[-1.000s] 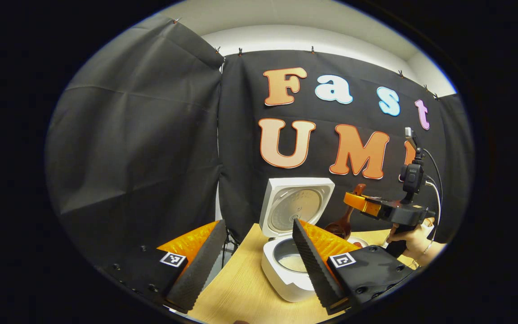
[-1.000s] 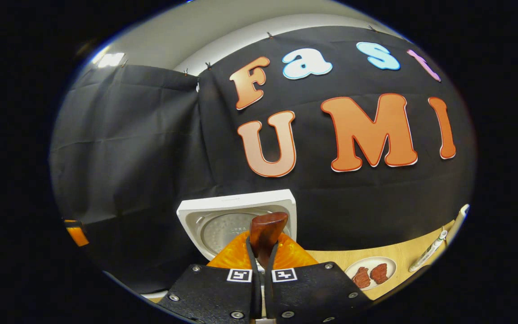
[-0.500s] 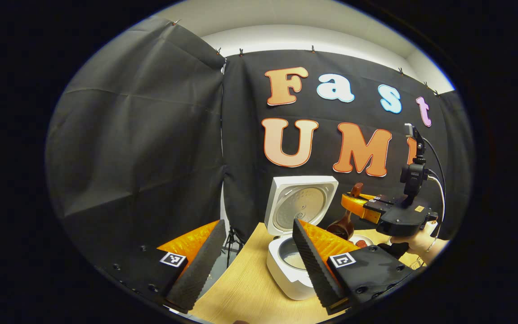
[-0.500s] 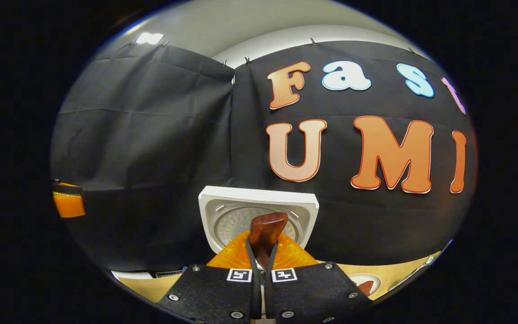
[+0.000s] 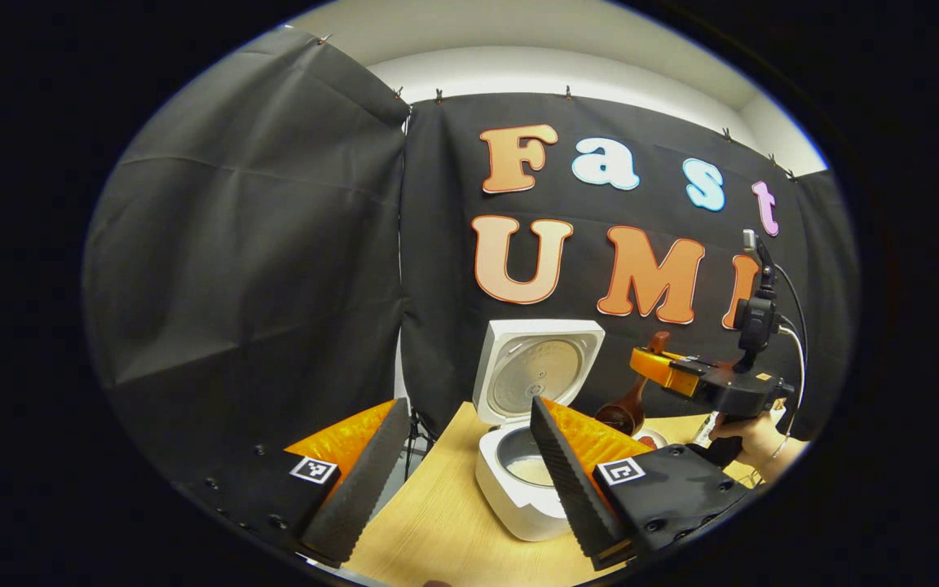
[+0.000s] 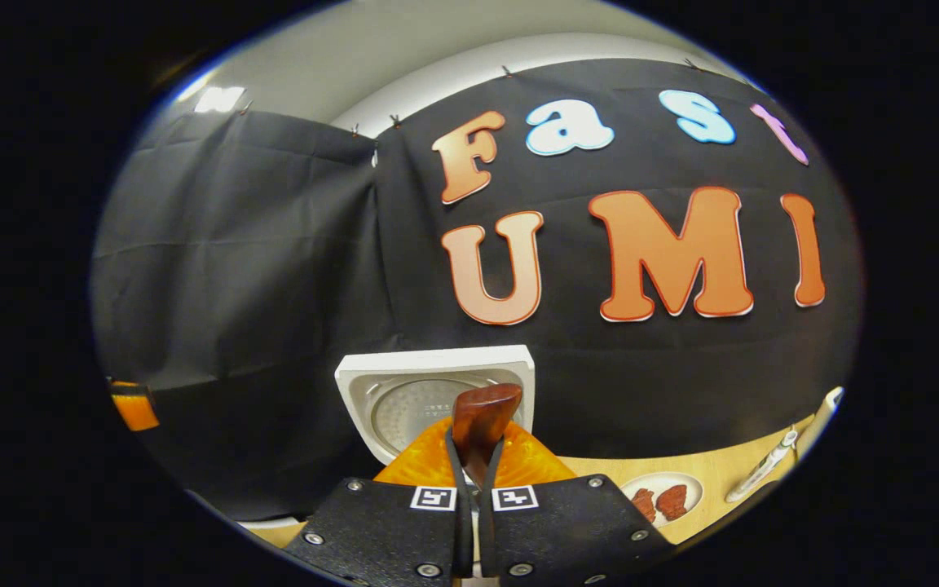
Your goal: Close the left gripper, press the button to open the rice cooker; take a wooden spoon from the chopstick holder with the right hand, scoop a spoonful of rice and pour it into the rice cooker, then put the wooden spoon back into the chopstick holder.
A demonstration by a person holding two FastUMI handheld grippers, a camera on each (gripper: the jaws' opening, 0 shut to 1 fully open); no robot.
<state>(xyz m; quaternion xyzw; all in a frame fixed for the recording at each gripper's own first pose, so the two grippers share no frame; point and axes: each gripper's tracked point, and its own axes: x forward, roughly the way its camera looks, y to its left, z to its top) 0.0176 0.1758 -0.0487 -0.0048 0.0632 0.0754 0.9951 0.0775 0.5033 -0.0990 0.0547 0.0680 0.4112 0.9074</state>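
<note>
Change since half a second ago: in the left gripper view the right gripper (image 5: 665,371) with the wooden spoon (image 5: 628,405) sits slightly higher and a little further right of the cooker lid than before; in the right gripper view the rice cooker lid (image 6: 437,391) has slid left and the plate (image 6: 665,499) on the table has come further into sight. The left gripper has hardly shifted.

Left gripper (image 5: 465,481): its two black ribbed fingers (image 5: 359,489) stand wide apart with nothing between them, held low over the near edge of the wooden table (image 5: 437,530).

Right gripper, own view (image 6: 473,489): both fingers are pressed together on the handle of the wooden spoon (image 6: 482,420), whose reddish-brown end sticks up above the fingers.

Wooden spoon: in the left gripper view it hangs from the right gripper with its bowl pointing down, above the table and just right of the rice cooker. Whether the bowl holds rice cannot be told.

Hand (image 5: 755,440): a person's hand grips the right gripper's handle from below, at the right edge of the left gripper view.

Rice cooker (image 5: 518,489): white, standing on the table with its lid (image 5: 539,371) raised upright at the back. A pale layer shows in the bottom of the inner pot (image 5: 531,466).

Plate: white, on the table to the right of the cooker, with two reddish-brown pieces on it.

Far right of table: a slim white object (image 6: 763,469) lies near the edge; what it is cannot be told.
</note>
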